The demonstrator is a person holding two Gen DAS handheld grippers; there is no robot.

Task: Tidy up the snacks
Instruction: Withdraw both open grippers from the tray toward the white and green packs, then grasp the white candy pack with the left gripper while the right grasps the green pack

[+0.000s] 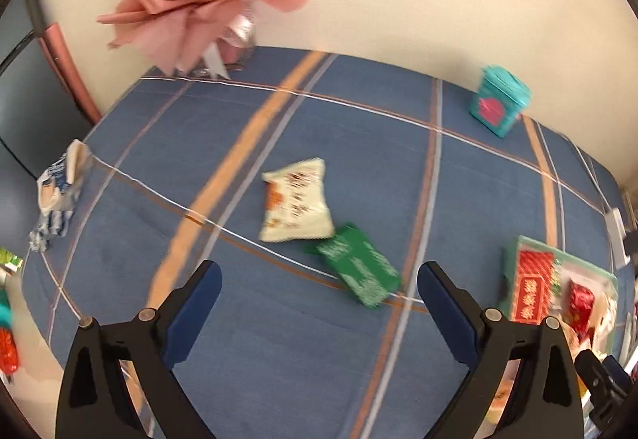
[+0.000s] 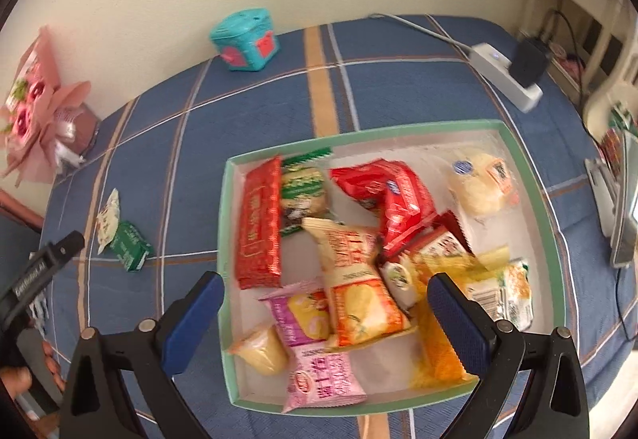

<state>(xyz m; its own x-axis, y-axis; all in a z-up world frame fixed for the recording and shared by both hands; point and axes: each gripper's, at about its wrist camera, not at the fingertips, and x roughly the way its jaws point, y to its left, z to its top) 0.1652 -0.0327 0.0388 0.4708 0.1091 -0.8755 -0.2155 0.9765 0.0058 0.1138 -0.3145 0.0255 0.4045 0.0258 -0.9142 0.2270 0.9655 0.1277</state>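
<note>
Lying apart: cream packet [image 1: 296, 206], green packet [image 1: 357, 264].

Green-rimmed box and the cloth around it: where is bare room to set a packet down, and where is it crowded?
The box has bare floor along its far wall, between the red packets and the round pastry; its near half is piled. On the tablecloth, the widest bare stretch lies between the teal tin and the white packet.
</note>
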